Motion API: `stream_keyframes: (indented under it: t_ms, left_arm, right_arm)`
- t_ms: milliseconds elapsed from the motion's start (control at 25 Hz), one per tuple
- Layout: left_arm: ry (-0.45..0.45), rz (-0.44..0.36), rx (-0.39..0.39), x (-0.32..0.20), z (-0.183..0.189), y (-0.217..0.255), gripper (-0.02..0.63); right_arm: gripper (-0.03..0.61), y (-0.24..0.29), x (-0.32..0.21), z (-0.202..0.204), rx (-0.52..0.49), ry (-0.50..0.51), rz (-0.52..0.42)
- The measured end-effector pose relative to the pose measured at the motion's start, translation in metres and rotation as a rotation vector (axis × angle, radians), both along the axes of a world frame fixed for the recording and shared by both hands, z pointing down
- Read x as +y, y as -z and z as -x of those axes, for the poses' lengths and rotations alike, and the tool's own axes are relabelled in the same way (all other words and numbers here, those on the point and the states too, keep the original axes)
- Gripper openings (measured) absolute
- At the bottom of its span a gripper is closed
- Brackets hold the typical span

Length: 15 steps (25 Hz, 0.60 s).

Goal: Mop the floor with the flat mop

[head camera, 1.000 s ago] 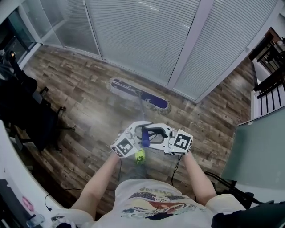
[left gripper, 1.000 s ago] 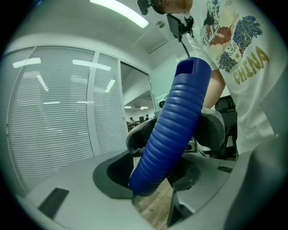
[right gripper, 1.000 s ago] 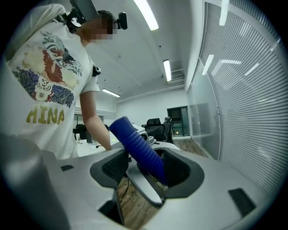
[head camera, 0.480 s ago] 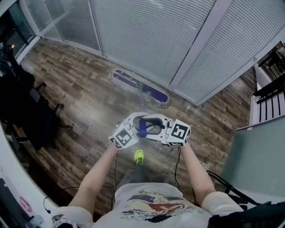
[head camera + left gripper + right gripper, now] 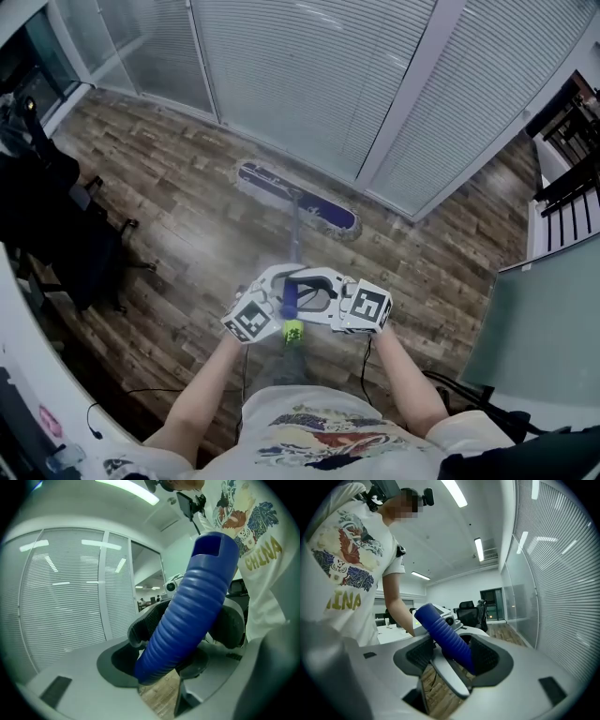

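Both grippers sit lower in the frame and nearer the torso than half a second ago, and the mop head has drawn back slightly from the glass wall.

Head view: left gripper (image 5: 279, 292) and right gripper (image 5: 314, 295) meet at centre frame, clamped from opposite sides on the blue ribbed grip (image 5: 290, 300) of the flat mop. A green tip (image 5: 293, 330) shows just below them. From the grip the pole (image 5: 296, 234) runs straight up the frame to the mop head (image 5: 295, 199). It lies flat on the wood floor (image 5: 187, 225) near the foot of the glass wall (image 5: 309, 84), with its long axis slanting from upper left to lower right, across the pole. Neither gripper is clearly nearer the head.

Left gripper view: the left gripper (image 5: 185, 630) has its fingers (image 5: 149, 620) closed on the blue ribbed grip (image 5: 187, 616), which crosses the frame steeply from lower left to upper right.

Right gripper view: the right gripper (image 5: 454, 657) holds the same blue ribbed grip (image 5: 447, 639) between its fingers (image 5: 490, 658). The grip leans to the upper left, and the grey pole (image 5: 450, 674) leaves it at lower centre.

Judgement: the next stroke is a push along the pole's axis, away from the torso.
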<state>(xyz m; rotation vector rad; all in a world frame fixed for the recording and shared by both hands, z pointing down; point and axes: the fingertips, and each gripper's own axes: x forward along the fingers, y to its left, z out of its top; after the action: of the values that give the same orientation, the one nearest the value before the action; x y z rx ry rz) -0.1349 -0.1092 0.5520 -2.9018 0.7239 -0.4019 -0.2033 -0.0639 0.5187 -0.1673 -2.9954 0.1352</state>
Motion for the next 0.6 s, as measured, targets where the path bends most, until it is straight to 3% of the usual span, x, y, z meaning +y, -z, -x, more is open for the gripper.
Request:
stream_keyframes:
  t_ms: [600]
  left_arm:
    - [0.024,0.071,-0.073,0.299,-0.111,0.003,0.172]
  right_arm:
    - [0.239,0.012,0.299,-0.116,-0.088,0.02,0.001]
